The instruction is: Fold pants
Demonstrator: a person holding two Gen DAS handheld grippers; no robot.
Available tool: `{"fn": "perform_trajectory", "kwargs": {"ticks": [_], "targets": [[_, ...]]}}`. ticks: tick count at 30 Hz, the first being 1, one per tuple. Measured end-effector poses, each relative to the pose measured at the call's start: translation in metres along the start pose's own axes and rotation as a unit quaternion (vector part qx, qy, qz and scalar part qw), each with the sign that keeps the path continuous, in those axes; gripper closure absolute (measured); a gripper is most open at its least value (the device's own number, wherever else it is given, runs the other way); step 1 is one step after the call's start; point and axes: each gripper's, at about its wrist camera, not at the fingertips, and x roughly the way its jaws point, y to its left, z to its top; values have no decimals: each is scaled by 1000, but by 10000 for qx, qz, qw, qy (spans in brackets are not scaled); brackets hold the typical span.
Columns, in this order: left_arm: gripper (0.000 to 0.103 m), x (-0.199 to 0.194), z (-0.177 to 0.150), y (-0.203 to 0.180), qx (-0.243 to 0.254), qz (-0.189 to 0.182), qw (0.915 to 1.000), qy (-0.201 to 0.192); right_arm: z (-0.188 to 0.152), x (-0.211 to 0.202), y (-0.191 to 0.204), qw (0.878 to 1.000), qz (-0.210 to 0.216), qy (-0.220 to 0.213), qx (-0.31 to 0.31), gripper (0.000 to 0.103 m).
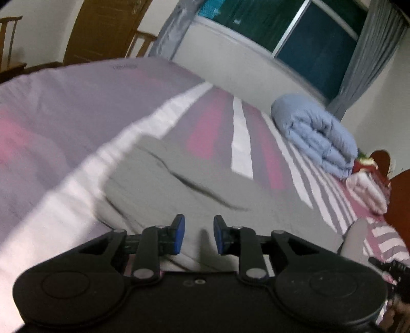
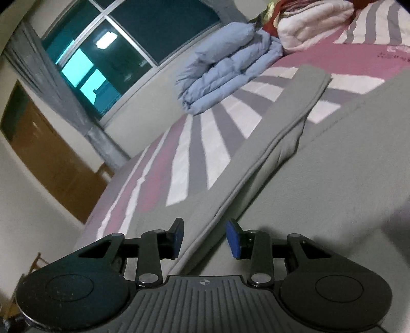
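Since the grey pants are spread flat on the striped bed toward 12 o'clock, both the left hand-held gripper and right hand-held gripper hover narrowly parted, holding nothing, probably lining up a fold.

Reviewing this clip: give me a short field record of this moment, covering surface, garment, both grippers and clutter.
surface: bed with pink, grey and white striped sheet
garment: grey pants spread on the sheet, a folded edge running between the right pads
left gripper: pads apart, nothing between them, over the grey pants
right gripper: pads apart, not pressing the fabric
clutter: folded blue quilt, white bedding beyond it
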Motion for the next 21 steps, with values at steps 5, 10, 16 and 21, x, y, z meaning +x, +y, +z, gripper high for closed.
{"fn": "perform_trajectory", "kwargs": {"ticks": [5,10,16,21], "targets": [[84,25,-22,-22,330,481,9982,126,33,31,-20,9991,40,70,422,65],[84,30,-39,-30,838,683,9941,-58,49,49,-28,9982,179,295,493,75],[84,27,-46,-27,716,630,9953,-163,42,3,-35,9994,139,-4,311,99],[84,26,-48,-25,709,571,9956,-207,6,-43,-65,9980,-270,470,324,99]]}}
